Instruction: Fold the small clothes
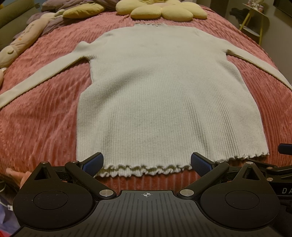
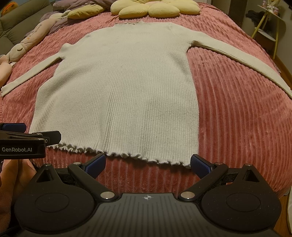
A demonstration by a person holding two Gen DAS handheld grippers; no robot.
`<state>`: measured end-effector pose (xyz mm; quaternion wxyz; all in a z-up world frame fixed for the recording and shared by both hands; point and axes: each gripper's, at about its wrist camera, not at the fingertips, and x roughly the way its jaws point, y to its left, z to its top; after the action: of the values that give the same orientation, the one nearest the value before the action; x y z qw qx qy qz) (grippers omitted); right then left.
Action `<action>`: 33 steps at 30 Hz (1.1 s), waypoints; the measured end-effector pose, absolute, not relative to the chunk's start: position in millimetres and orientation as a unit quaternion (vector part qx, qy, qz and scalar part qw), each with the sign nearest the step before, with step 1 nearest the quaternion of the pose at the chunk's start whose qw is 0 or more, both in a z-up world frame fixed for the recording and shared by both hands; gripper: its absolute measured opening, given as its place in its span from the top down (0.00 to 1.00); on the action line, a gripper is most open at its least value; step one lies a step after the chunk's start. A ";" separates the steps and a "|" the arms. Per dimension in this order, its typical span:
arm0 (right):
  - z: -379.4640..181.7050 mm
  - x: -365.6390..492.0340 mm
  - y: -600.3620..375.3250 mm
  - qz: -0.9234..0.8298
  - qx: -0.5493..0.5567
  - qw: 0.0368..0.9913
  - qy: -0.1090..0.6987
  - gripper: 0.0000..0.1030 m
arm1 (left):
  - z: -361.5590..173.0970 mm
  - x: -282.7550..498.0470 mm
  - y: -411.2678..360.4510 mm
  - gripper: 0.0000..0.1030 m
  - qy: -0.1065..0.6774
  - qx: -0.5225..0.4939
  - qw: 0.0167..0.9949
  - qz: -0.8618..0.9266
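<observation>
Lying flat and face-down or face-up (which cannot be told) on the pink ribbed bedspread (image 1: 45, 116), the pale ribbed sweater (image 1: 155, 91) has both sleeves spread outward and its frilled hem (image 1: 146, 168) nearest the cameras; the collar points toward the yellow flower cushion (image 1: 164, 9) at the far end. The left gripper (image 1: 147, 162) hovers just short of the hem with its fingers spread wide and nothing between them; the right gripper (image 2: 147, 163) is likewise released and empty, just before the hem's right corner.

The knit looks soft, light and stretchy; it will likely sag and drape when lifted, and the plush bedspread may drag on it, so a pinch through both layers seems wise. Good places to take hold would be the two hem corners, or a sleeve cuff to fold each sleeve in across the body first.

The right wrist view shows the left sleeve's cuff (image 2: 3, 91) complete, the left gripper from the side at the hem's left corner, and the right sleeve running out of frame; the left wrist view cuts off both cuffs, but shows the hem centred between its blue pads (image 1: 94, 162) and a plush toy (image 1: 21, 42) along the bed's left edge.
</observation>
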<state>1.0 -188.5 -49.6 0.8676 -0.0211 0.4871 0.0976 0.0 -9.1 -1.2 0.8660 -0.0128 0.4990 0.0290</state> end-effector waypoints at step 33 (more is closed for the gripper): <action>-51.6 4.7 -191.6 0.098 -0.012 0.866 0.490 0.04 | -2.5 4.6 -15.3 0.00 0.504 -0.005 0.863 0.027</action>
<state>4.7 -191.6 -51.6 0.8660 -0.0124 0.4902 0.0982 4.6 -15.3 -2.5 0.8632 -0.0049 0.5041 0.0269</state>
